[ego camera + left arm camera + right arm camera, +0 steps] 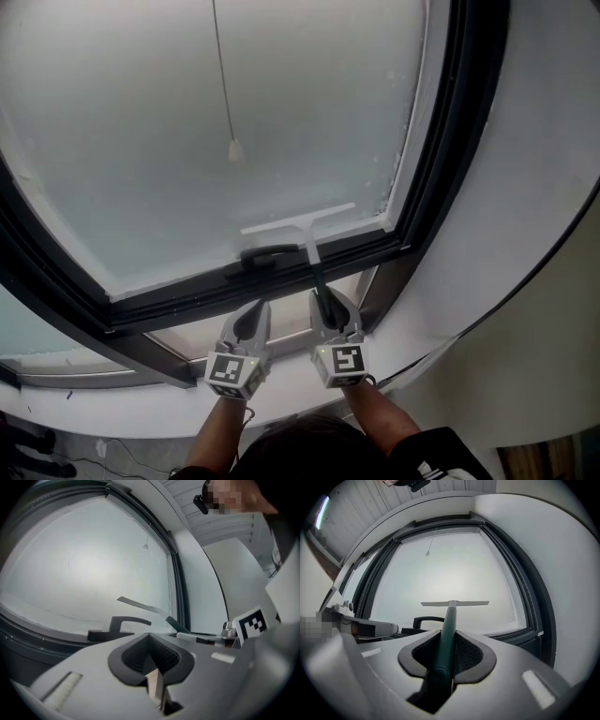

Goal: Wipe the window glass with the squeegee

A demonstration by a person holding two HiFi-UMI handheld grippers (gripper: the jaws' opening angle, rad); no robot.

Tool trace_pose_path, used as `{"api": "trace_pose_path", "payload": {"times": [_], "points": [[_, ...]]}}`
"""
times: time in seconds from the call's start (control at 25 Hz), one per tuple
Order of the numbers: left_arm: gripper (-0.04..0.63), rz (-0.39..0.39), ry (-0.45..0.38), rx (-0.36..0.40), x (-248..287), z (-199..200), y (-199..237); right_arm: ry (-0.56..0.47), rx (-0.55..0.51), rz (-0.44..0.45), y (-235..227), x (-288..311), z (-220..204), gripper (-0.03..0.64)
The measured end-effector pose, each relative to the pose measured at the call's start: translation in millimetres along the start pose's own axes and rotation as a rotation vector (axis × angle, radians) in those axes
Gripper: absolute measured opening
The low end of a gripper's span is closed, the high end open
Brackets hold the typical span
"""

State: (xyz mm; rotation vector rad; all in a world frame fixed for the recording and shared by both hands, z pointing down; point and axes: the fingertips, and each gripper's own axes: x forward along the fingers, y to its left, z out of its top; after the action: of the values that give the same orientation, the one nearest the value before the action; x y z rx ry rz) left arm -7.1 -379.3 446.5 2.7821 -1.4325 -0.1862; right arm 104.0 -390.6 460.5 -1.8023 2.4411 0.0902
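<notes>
My right gripper (449, 651) has its jaws clamped on the dark handle of the squeegee (298, 226). Its pale blade lies against the window glass (131, 131) at the lower centre of the head view, just above the black window handle (266, 254). My left gripper (153, 657) sits just beside the right, jaws closed on nothing.

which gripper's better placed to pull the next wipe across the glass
Right. The right gripper is shut on the squeegee, its blade at the lower window glass. The left gripper is shut on nothing, so it would likely need a handover first.
</notes>
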Motion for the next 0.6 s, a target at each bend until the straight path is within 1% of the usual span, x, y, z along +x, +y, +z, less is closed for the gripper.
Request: {"api": "trace_pose_path", "payload": {"times": [0.16, 0.28, 0.4, 0.48, 0.6], "points": [[0.0, 0.002, 0.004, -0.022, -2, -8, -5, 0.02, 0.022, -0.005, 0, -3, -9, 0.095], [0.0, 0.012, 0.008, -0.042, -5, -10, -5, 0.019, 0.014, 0.002, -1, -5, -7, 0.095], [0.0, 0.016, -0.007, -0.094, -13, -5, -3, -0.024, -0.001, 0.007, -3, -12, 12, 0.095], [0.0, 0.018, -0.026, -0.1, -18, 3, 1, -0.055, -0.015, 0.011, -2, -14, 31, 0.094], [0.0, 0.027, -0.089, -0.111, -26, 26, 6, -0.106, -0.015, 0.03, 7, -6, 66, 0.094]]}}
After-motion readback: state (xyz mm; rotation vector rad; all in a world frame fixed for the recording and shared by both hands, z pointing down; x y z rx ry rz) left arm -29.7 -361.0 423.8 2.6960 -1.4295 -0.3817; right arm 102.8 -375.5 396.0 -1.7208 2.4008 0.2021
